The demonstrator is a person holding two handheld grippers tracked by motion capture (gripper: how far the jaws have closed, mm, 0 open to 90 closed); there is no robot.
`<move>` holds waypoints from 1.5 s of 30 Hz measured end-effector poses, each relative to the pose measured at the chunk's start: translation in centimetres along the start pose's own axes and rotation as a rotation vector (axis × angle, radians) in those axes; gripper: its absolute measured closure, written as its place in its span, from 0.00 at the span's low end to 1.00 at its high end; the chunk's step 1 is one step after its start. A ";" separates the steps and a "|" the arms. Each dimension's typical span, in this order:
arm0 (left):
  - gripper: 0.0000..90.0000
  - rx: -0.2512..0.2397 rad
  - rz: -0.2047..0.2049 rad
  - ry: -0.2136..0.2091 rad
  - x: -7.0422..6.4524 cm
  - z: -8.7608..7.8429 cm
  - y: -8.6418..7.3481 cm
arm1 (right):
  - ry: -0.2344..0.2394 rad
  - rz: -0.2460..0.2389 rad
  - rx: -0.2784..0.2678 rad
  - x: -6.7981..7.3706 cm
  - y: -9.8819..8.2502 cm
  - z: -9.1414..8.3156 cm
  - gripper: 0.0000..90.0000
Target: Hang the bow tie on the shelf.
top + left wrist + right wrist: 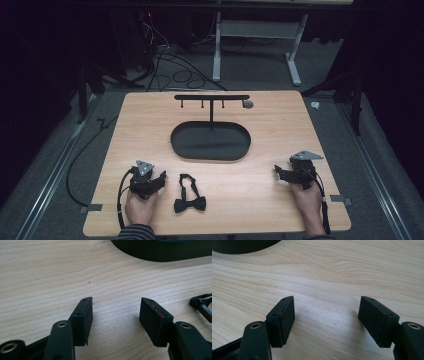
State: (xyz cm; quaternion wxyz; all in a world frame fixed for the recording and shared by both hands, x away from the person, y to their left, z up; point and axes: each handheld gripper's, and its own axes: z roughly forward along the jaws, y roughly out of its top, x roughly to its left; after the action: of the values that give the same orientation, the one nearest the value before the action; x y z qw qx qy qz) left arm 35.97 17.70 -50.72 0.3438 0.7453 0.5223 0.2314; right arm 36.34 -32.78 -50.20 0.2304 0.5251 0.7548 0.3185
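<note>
Down near the person's edge of the wooden table (260, 200) lies a black bow tie (190, 204), the thing nearest the left gripper (161, 179). It rests flat on the wood, its knot pinched at the middle with two puffed wings spreading to either side, and its thin neck strap curls up from the knot into a small closed loop that points toward the tray. The fabric looks matte and dark all over, with no pattern that can be made out.

Taking the black oval tray (210, 141) as the landmark, the bow tie sits on the near side of it, a little toward its left end and well apart from its rim. The left gripper rests on the table just to the left of the bow tie, near but not touching it; its jaws are spread wide over bare wood, and in the left gripper view the end of the strap (202, 305) shows off to their right. The right gripper (280, 174) lies on the near side of the tray beyond its right end, jaws likewise spread with nothing between them. A black hook rack (211, 98) rises from the tray's far side.
</note>
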 end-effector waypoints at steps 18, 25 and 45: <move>0.49 0.000 0.000 -0.002 0.0 0.0 0.0 | 0.000 -0.001 0.000 0.0 0.0 0.0 0.34; 0.49 0.001 -0.002 -0.001 0.0 0.0 0.0 | -0.001 -0.001 0.000 0.0 0.0 0.0 0.34; 0.47 0.003 -0.009 0.006 -0.2 0.1 0.1 | 0.001 -0.001 0.000 0.0 0.0 0.0 0.34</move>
State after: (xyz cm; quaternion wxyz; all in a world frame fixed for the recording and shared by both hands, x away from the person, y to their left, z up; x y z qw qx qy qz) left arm 35.99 17.47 -50.70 0.3421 0.7428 0.5271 0.2311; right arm 36.34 -32.78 -50.20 0.2304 0.5245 0.7552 0.3186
